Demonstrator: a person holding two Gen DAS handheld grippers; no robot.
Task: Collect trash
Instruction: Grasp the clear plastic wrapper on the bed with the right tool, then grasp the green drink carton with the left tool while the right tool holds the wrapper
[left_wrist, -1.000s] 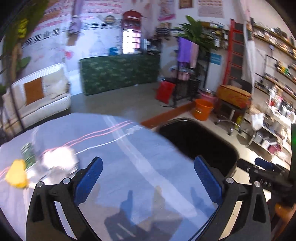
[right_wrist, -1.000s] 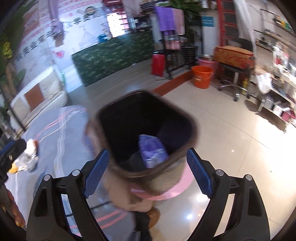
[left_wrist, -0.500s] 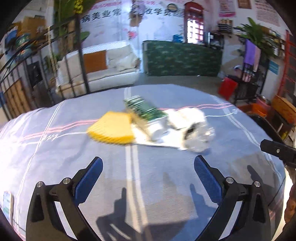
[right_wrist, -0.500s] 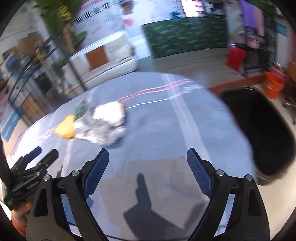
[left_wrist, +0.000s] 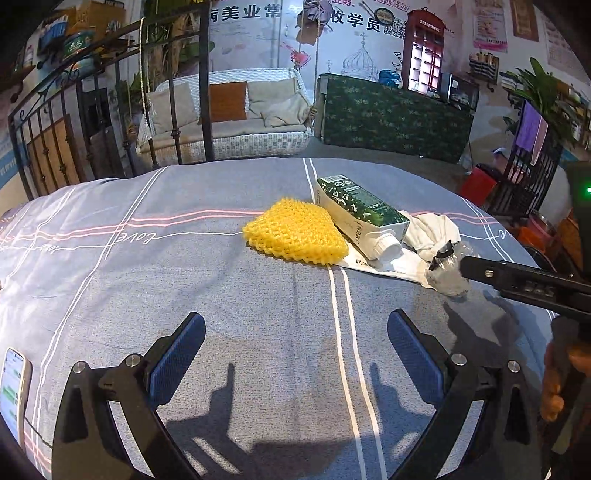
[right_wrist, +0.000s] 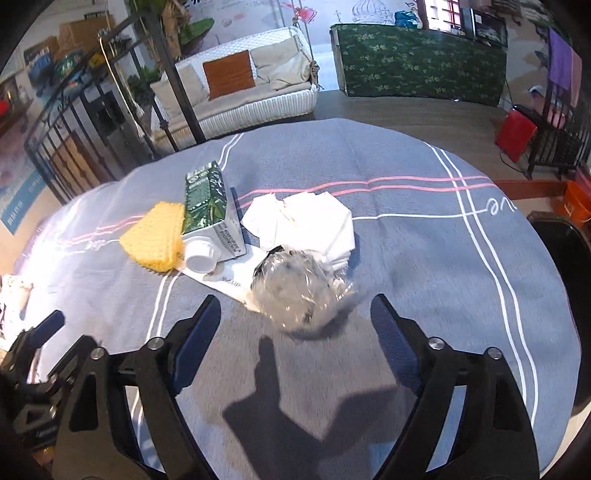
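Grey-blue cloth (left_wrist: 184, 280) with pink and white stripes covers the round table and fills the middle of both views, with a white wicker sofa (right_wrist: 243, 92) and a green patterned counter (right_wrist: 417, 70) in the upper background. Trash sits in one cluster near the table's centre: a yellow foam net (left_wrist: 295, 232), a green and white carton (left_wrist: 360, 214) lying on its side with its white cap toward the camera, a flat paper slip (right_wrist: 229, 275) under them, crumpled white tissue (right_wrist: 306, 225), and a crumpled clear plastic wrapper (right_wrist: 299, 291).

In the right wrist view the right gripper (right_wrist: 295, 328) is spread wide with nothing between its fingers, and the wrapper lies just beyond the fingertips, centred in the gap. The carton and net lie further off toward the middle left of that frame. A black bin (right_wrist: 565, 258) shows at the right edge.

In the left wrist view the left gripper (left_wrist: 295, 347) is also spread wide and empty, low in the frame, well short of the net and carton above it. A phone (left_wrist: 13, 395) lies at the lower left edge.
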